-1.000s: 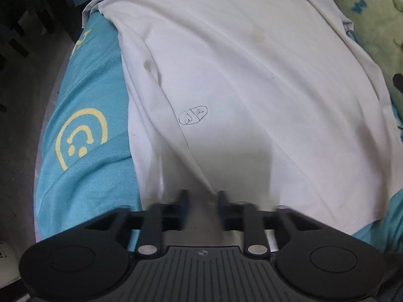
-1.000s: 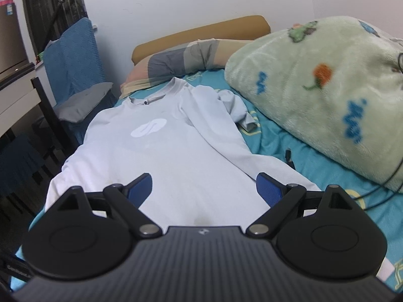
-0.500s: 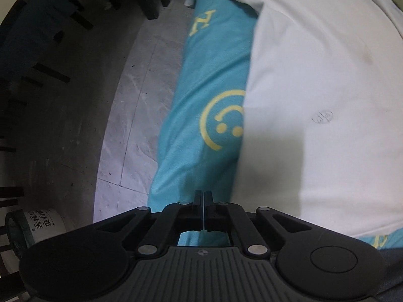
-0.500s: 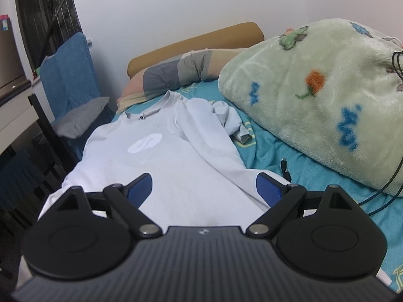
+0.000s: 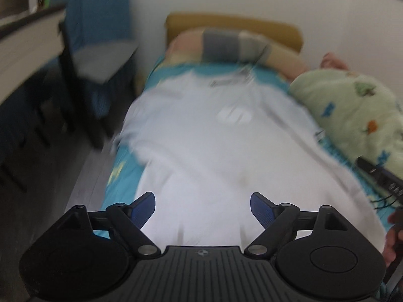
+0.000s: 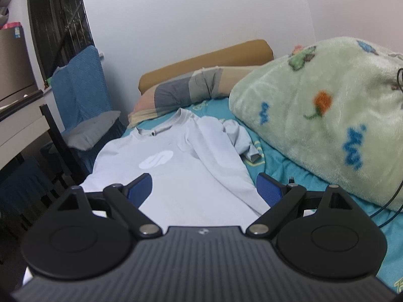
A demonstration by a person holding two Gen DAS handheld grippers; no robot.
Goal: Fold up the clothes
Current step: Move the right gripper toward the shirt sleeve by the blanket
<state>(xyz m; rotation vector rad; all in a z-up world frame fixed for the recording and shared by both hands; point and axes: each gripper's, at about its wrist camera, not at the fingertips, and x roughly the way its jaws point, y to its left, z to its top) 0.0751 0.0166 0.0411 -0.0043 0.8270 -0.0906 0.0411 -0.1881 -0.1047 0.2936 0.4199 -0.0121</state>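
Left tool (image 5: 202, 207): spread wide, blue pads (image 5: 143, 207) apart, nothing between them, hovering above the hem end of the white long-sleeve shirt (image 5: 214, 156). Left wrist view motion-blurred, fine detail unreadable.

Right tool (image 6: 204, 188): also wide, nothing gripped, hovering over the lower half of the shirt (image 6: 181, 176).

Shirt lying face up, lengthwise on the bed sheet (image 6: 284, 166), teal with yellow print. Collar (image 6: 161, 128) toward the headboard (image 6: 201, 63), white oval logo (image 6: 156, 159) on the chest. Sleeve on the blanket side bent, cuff (image 6: 248, 151) bunched on the sheet just beside the shirt body. Opposite edge of the shirt close to the bed's side edge; exact overhang unclear.

Striped pillow (image 6: 186, 90) just past the collar, against the headboard. Green fleece blanket (image 6: 327, 115) piled to the right of the shirt, near but apart from the sleeve. Black cable (image 6: 393, 206) trailing off the blanket onto the sheet. Chair (image 6: 83, 115) with blue back cover and grey cushion standing beside the bed on the left.
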